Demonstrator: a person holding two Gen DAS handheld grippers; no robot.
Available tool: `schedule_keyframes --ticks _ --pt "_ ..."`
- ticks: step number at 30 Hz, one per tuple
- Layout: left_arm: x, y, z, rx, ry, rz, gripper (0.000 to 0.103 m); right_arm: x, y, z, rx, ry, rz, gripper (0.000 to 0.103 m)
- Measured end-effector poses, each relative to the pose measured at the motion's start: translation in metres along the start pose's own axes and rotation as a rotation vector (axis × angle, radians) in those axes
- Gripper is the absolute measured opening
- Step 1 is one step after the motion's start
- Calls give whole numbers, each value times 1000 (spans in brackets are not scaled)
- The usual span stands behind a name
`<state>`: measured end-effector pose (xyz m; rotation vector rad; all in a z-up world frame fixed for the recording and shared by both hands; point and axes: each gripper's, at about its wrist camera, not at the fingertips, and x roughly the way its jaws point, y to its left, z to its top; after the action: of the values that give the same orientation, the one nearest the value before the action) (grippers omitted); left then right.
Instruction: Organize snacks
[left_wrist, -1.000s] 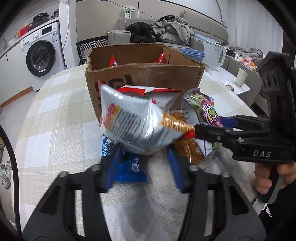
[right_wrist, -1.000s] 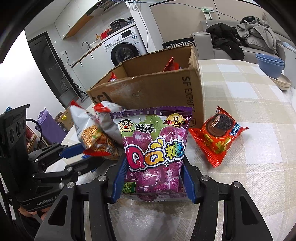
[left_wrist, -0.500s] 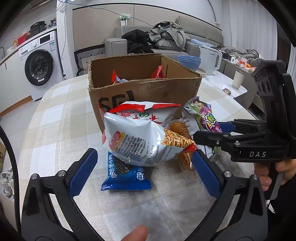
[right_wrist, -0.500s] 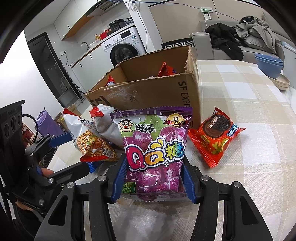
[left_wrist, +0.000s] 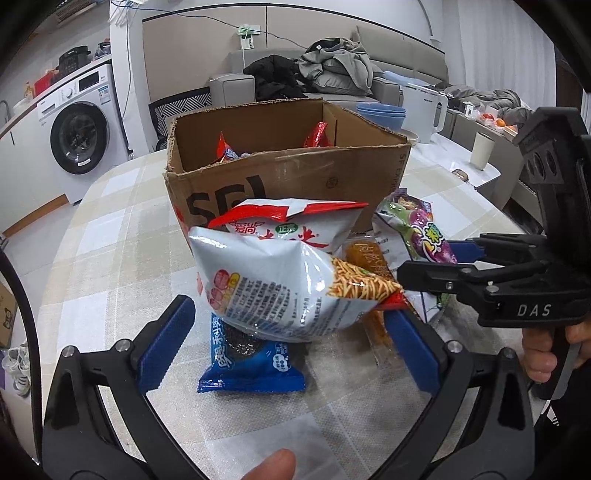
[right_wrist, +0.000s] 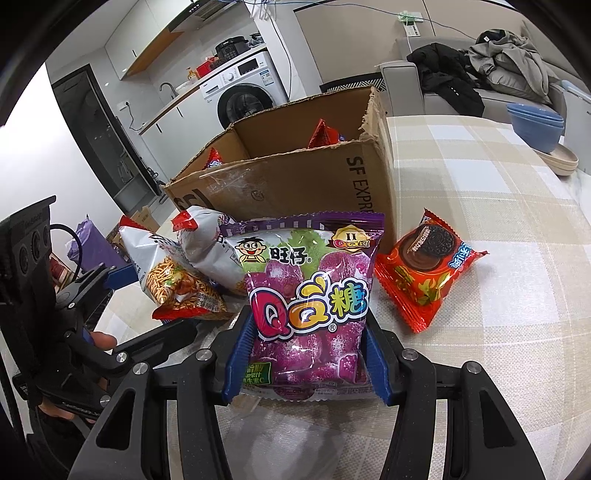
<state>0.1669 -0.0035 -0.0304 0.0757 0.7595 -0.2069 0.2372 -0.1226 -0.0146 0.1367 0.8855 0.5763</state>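
My left gripper (left_wrist: 291, 350) is open, its blue pads on either side of a white noodle-snack bag (left_wrist: 288, 291) that lies on a blue cookie pack (left_wrist: 253, 362) and a second white bag (left_wrist: 288, 225). My right gripper (right_wrist: 306, 354) is shut on a purple QQ candy bag (right_wrist: 310, 295), held upright in front of the open cardboard box (right_wrist: 295, 184). The box (left_wrist: 288, 173) holds a few red snack packs. A red cookie pack (right_wrist: 424, 273) lies on the table right of the candy bag. The right gripper also shows in the left wrist view (left_wrist: 443, 266).
The checked tablecloth (right_wrist: 480, 177) covers the table. Blue bowls on a plate (right_wrist: 539, 136) stand at the far right edge. A white kettle (left_wrist: 423, 107) and a cup (left_wrist: 480, 151) stand behind the box. A washing machine and a sofa with clothes lie beyond.
My left gripper let go of the noodle-snack bag and opened wide, then narrowed a little around it. The bag settled onto the pile. The right gripper kept its hold on the candy bag.
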Motion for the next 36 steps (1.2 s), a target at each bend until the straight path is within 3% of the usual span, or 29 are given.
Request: schedule_keyframes --ticks 8,11,21,36 --pt "8 10 2 -48 9 -14 101 0 -1 0 3 1 1 55" --pt "9 11 3 -48 6 -48 89 0 0 0 3 2 2 55" --pt "4 7 3 -34 -30 -41 75 0 -1 0 3 4 6 55" --pt "-20 7 -1 -34 -64 -44 69 -8 2 0 -11 -28 15 55"
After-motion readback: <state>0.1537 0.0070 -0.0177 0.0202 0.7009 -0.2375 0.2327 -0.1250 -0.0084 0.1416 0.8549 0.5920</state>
